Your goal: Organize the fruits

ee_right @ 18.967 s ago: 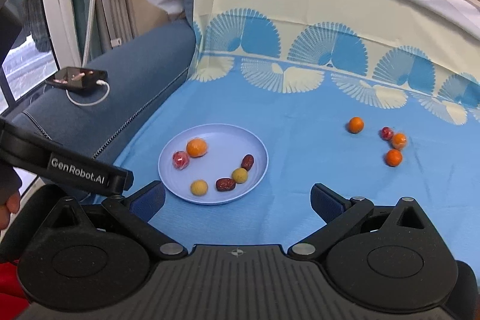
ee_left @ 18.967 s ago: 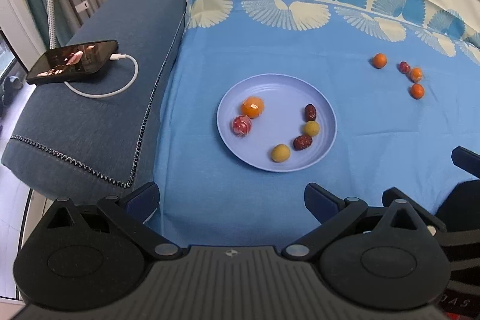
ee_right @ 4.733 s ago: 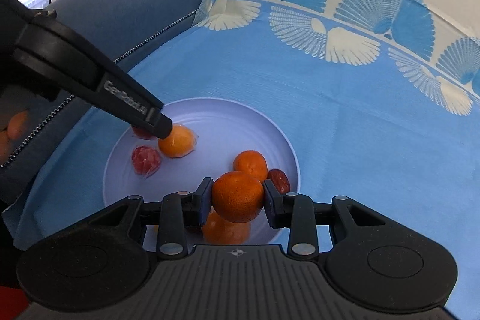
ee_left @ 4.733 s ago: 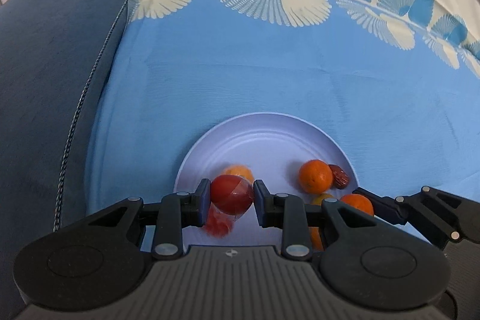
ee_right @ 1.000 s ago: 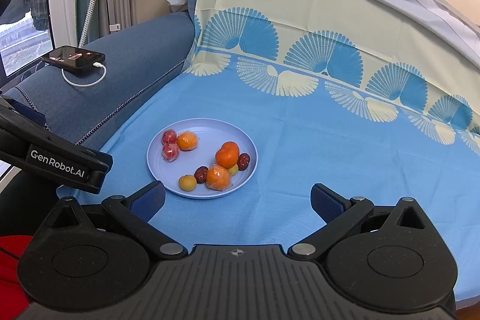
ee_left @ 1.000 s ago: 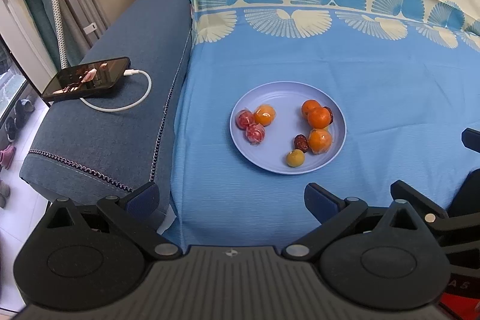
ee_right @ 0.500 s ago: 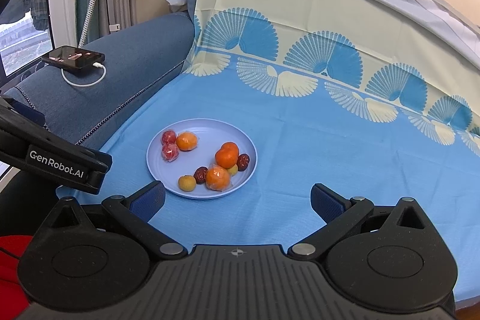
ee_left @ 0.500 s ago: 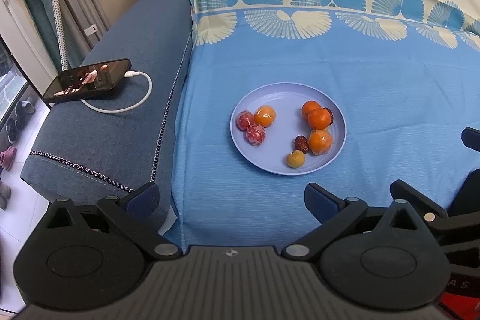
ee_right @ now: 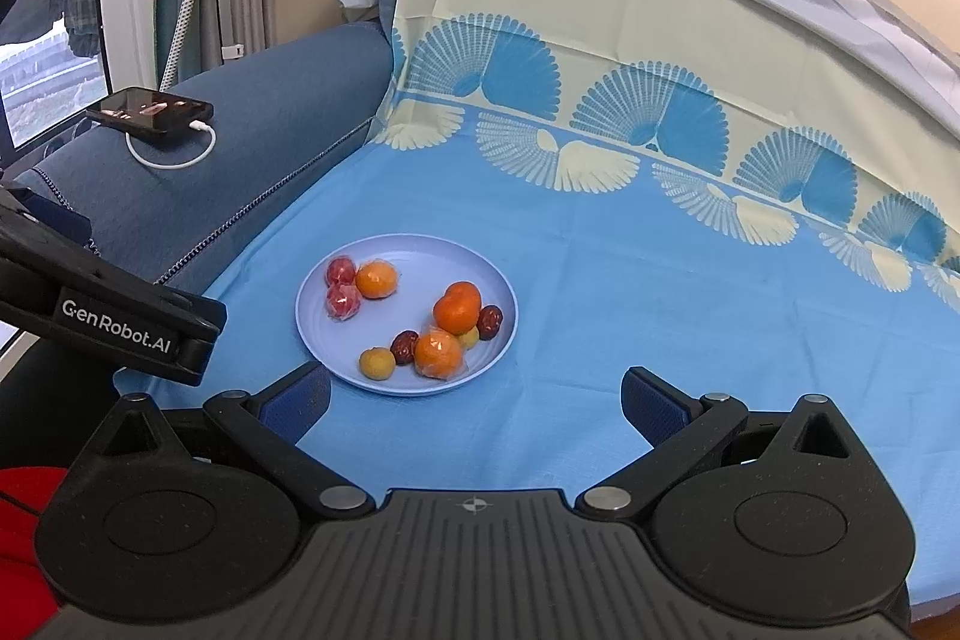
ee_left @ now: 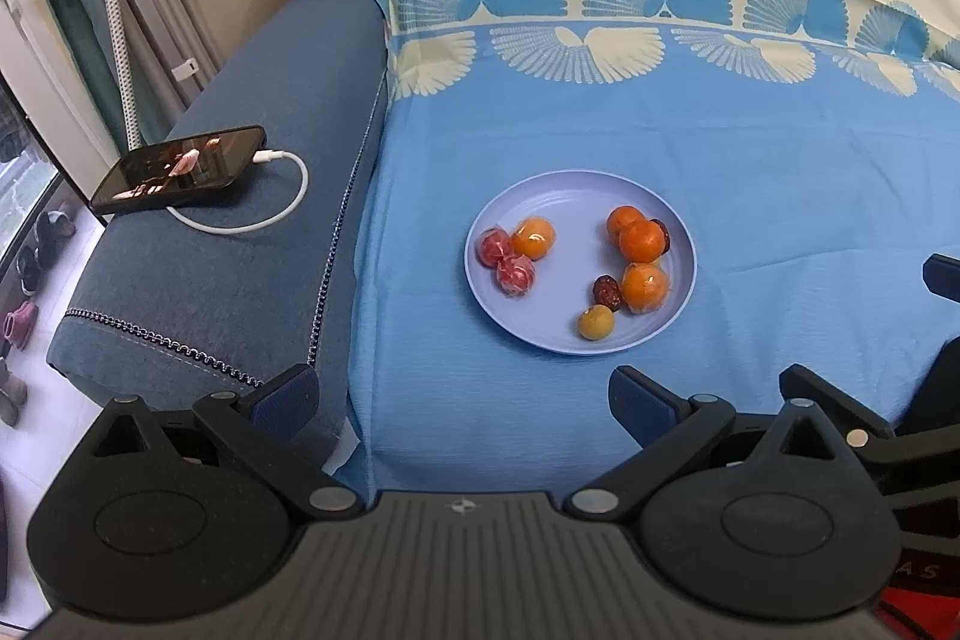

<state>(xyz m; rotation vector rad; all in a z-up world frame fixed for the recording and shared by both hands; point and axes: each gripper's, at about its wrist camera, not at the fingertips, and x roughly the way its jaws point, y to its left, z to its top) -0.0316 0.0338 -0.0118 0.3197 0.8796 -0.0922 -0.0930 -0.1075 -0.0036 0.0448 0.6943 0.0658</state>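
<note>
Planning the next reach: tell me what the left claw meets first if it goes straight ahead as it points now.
Judging by the wrist view, the open left claw would likely land on the blue cloth just short of the plate, though depth is unclear.

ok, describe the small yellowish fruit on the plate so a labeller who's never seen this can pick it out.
Find the round lavender plate on the blue cloth. On its near edge, at the front of the right-hand cluster, lies the small yellowish fruit. It is the smallest round piece, dull yellow and unwrapped, beside a dark red date and a wrapped orange.
</note>
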